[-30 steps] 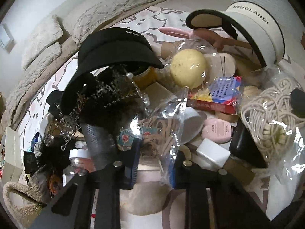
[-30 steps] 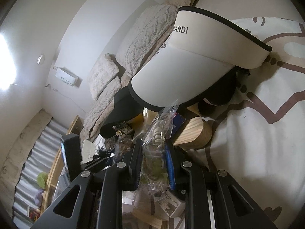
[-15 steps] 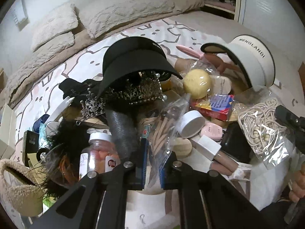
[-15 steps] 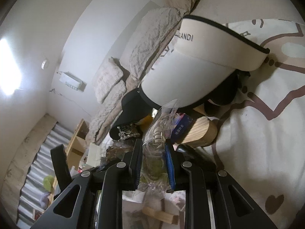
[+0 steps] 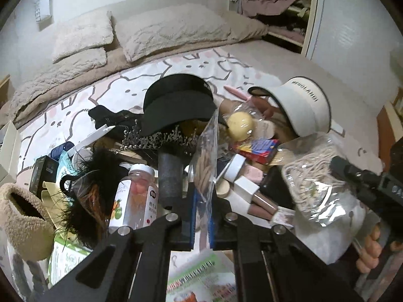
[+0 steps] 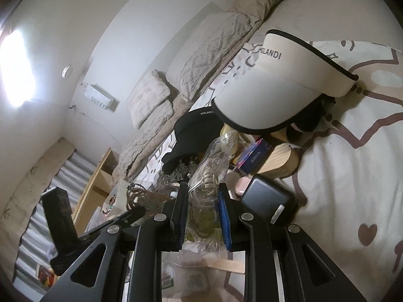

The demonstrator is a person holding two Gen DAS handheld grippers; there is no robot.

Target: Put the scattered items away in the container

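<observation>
My left gripper [image 5: 202, 201] is shut on a clear bag of tan hair ties [image 5: 205, 161] and holds it above the pile on the bed. My right gripper [image 6: 203, 201] is shut on a clear bag of cream cord [image 6: 207, 176]; that bag also shows in the left wrist view [image 5: 320, 176], with the right gripper's body [image 5: 372, 183] beside it. Below lie a black visor [image 5: 176, 103], a white visor [image 5: 304, 105], a yellow ball in plastic [image 5: 240, 123] and a drink bottle [image 5: 134, 196]. No container is clearly in view.
A fuzzy beige slipper [image 5: 22, 214], black feather piece [image 5: 93, 176], red-blue box [image 5: 259, 148], pink case [image 5: 253, 173] and black box [image 6: 268, 201] crowd the patterned bedspread [image 6: 352, 163]. Pillows [image 5: 171, 30] lie at the bed's head. A wooden block [image 6: 279, 158] sits under the white visor.
Both grippers have lifted and pulled back from the pile with their bags still held. The left view now shows more of the bed and the pillows.
</observation>
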